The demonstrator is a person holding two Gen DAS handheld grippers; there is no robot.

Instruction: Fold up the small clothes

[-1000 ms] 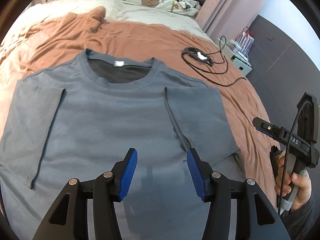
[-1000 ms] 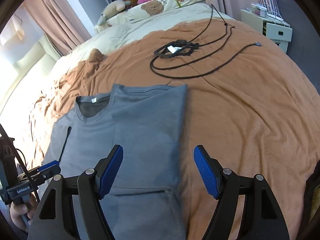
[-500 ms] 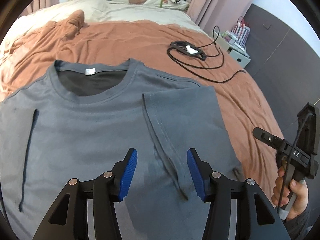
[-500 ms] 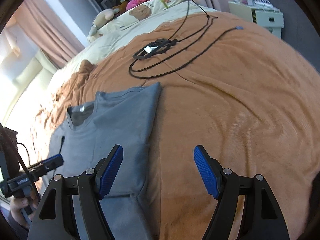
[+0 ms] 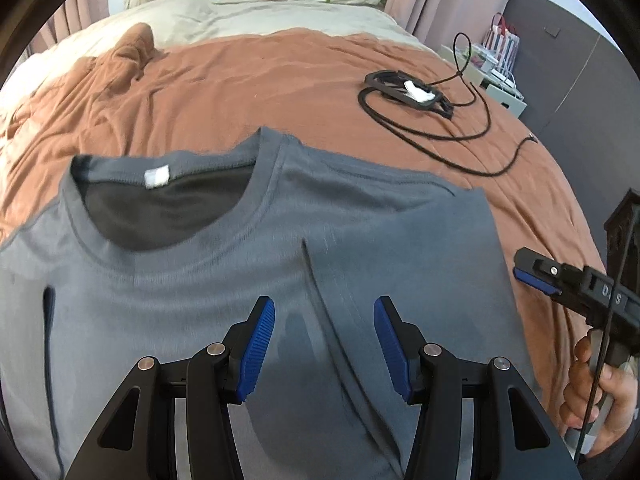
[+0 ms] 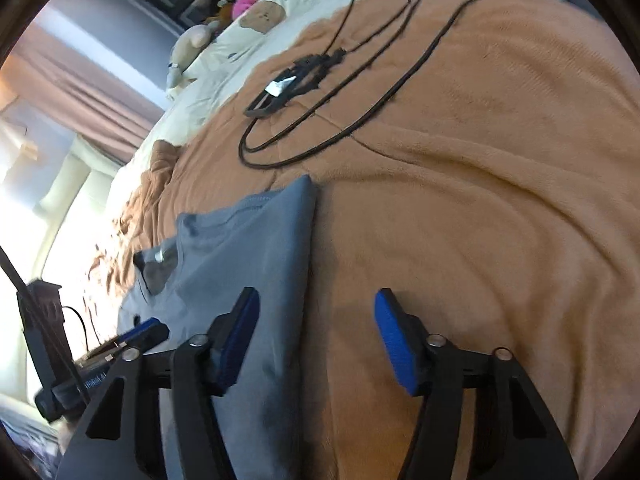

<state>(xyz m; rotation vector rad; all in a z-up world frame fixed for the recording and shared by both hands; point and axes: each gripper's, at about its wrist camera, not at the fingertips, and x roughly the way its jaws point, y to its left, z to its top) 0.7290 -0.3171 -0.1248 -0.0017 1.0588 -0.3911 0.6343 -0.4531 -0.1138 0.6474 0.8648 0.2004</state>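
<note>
Plainly, the biggest risk is the wide rust-brown fleece blanket (image 6: 460,220) on the bed, soft enough that pushing down could rumple the flat grey cotton T-shirt (image 5: 192,280) lying on it with both sleeves folded in. Next, my left gripper (image 5: 324,344), fingers spread and empty, hovers over the right sleeve's hem and could drag that fold open. Smallest, my right gripper (image 6: 316,340), likewise spread and empty, straddles the shirt's edge and might pinch blanket too.

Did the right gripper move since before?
Yes. The right gripper swung rightward, off the grey shirt and over the brown blanket.
</note>
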